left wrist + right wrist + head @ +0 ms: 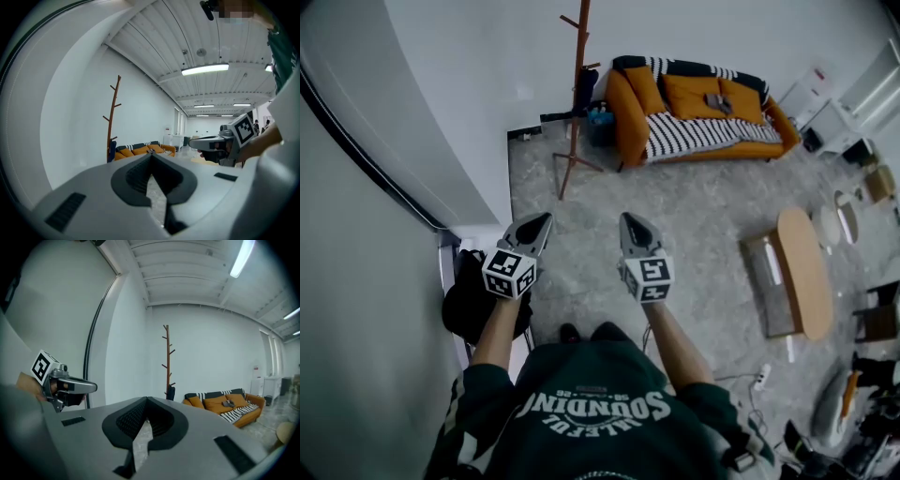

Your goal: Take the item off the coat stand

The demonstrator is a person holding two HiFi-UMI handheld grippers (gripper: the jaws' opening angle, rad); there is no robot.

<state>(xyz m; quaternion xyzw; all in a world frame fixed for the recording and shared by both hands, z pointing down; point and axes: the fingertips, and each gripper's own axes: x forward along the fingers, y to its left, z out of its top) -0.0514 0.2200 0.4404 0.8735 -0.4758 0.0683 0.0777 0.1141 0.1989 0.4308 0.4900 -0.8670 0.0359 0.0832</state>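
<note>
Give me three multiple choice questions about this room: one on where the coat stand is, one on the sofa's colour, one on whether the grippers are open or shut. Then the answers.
1. Where is the coat stand?
A. next to one end of the sofa
B. on top of the sofa
C. in the middle of the floor

2. What colour are the sofa's cushions?
A. green
B. orange
C. white

3. How are the left gripper and the right gripper?
A. both open
B. one holds the dark item
C. both shut and empty

Answers:
1 A: in the head view the pole rises beside the sofa's armrest.
2 B: the cushions are orange, with a striped blanket over the seat.
3 C: each gripper view shows jaws together with nothing between them, and the dark item hangs on the stand.
</note>
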